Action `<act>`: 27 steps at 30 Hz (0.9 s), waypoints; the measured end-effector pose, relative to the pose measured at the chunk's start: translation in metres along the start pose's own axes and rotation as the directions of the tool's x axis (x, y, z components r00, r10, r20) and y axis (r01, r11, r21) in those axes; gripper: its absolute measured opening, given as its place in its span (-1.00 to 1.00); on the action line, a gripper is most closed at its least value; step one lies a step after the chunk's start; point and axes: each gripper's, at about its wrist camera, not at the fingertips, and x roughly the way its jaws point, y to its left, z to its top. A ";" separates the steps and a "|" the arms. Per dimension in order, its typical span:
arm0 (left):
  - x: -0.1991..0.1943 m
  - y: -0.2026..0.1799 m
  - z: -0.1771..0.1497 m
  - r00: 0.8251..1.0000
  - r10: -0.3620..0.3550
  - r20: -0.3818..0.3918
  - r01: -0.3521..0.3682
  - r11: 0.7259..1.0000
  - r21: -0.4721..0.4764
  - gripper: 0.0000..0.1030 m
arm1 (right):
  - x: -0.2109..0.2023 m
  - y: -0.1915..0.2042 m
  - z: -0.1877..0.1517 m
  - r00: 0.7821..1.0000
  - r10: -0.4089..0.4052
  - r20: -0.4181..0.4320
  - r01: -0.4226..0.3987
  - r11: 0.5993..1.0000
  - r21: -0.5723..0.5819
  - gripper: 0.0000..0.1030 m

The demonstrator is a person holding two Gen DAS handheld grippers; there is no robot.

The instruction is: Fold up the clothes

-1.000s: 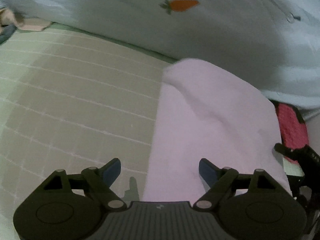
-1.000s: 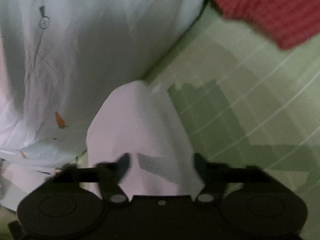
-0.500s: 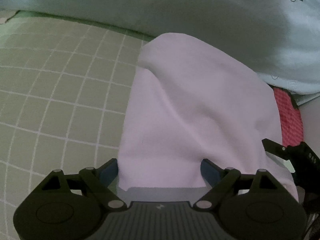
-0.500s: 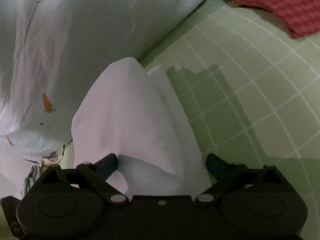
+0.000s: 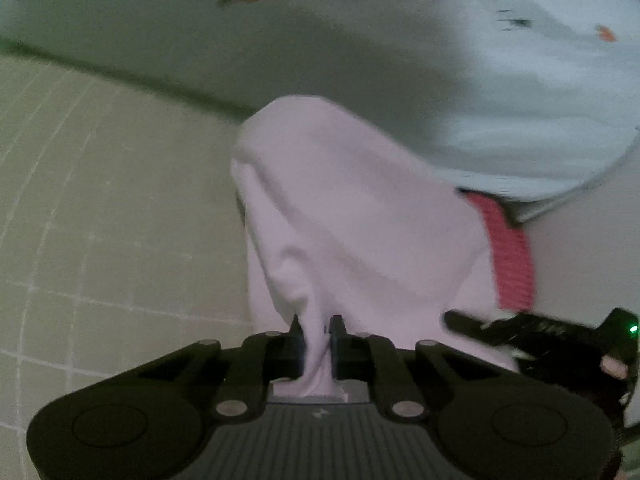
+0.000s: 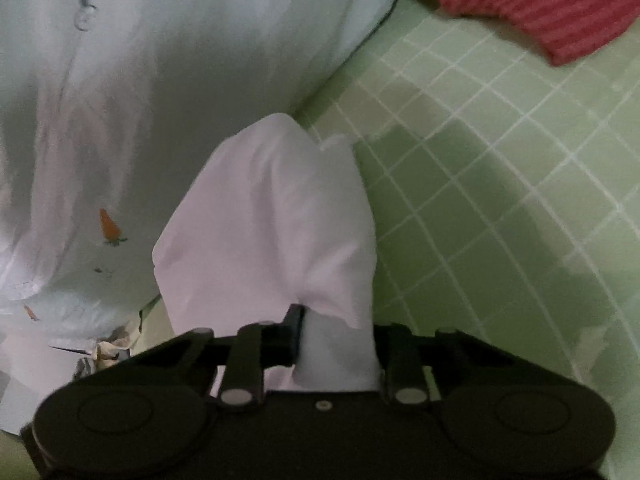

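Observation:
A pale pink cloth (image 5: 352, 216) hangs draped between both grippers over a green grid mat (image 5: 100, 220). My left gripper (image 5: 316, 340) is shut on one near edge of the cloth, which bunches between its fingers. My right gripper (image 6: 320, 336) is shut on the other near edge of the same cloth (image 6: 272, 216); cloth covers its right finger. In the left wrist view the right gripper (image 5: 540, 340) shows at the lower right, beside the cloth. The cloth's far fold rests near the mat.
A pale blue sheet with carrot prints (image 5: 400, 40) lies behind the cloth and also shows in the right wrist view (image 6: 120, 100). A red knitted garment (image 6: 540, 0) lies on the mat (image 6: 500, 160) at the back right; it appears as a strip (image 5: 512, 256) in the left view.
Both grippers were open with the cloth edge lying between their fingers; both have now closed on the cloth and raised its near edge, so it drapes steeper.

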 end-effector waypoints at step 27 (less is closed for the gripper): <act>0.135 -0.326 -0.022 0.971 -0.210 0.115 0.176 0.952 0.250 -0.77 | -0.224 -0.135 0.181 0.930 0.027 0.367 0.030 0.989 -0.148 -0.63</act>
